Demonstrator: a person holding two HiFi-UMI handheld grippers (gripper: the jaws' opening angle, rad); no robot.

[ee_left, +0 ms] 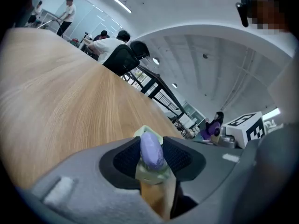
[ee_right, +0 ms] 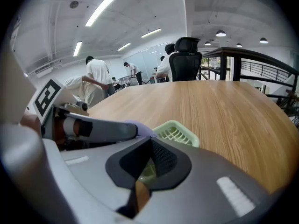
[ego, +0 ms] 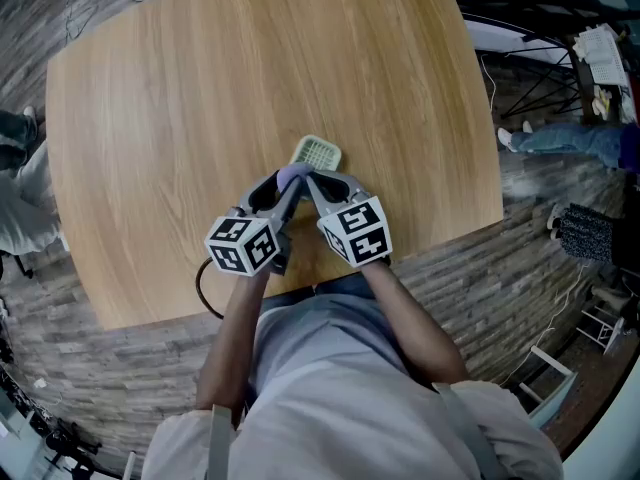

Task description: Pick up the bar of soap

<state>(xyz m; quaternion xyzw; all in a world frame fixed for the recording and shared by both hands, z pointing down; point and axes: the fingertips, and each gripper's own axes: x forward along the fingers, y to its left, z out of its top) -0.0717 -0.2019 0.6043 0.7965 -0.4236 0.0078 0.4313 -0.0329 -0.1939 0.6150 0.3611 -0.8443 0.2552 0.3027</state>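
Bar of soap (ee_left: 152,149): purple, edge-on between the two black pads of the left gripper (ego: 287,183), at the near edge of the soap dish.
Left gripper: clamped on the bar of soap, one pad against each side; it points shallowly downward across the counter.
Right gripper (ego: 322,184): jaws together at the tips with nothing between them, just beside the left gripper, its tip near the soap dish's near rim.
Soap dish (ego: 318,152): pale green, slotted, lying flat on the counter just beyond both gripper tips; in the left gripper view it shows right under the soap, but whether the soap touches it cannot be told.
Counter (ego: 200,98): light wood grain with rounded corners; the dish sits toward the person's side of the middle.
Marker cubes: one on each gripper, left (ego: 243,243) and right (ego: 356,230), close side by side over the near edge.
Background: several people (ee_right: 97,78) stand at desks beyond the counter, and a black office chair (ee_right: 186,55) stands at its far edge.
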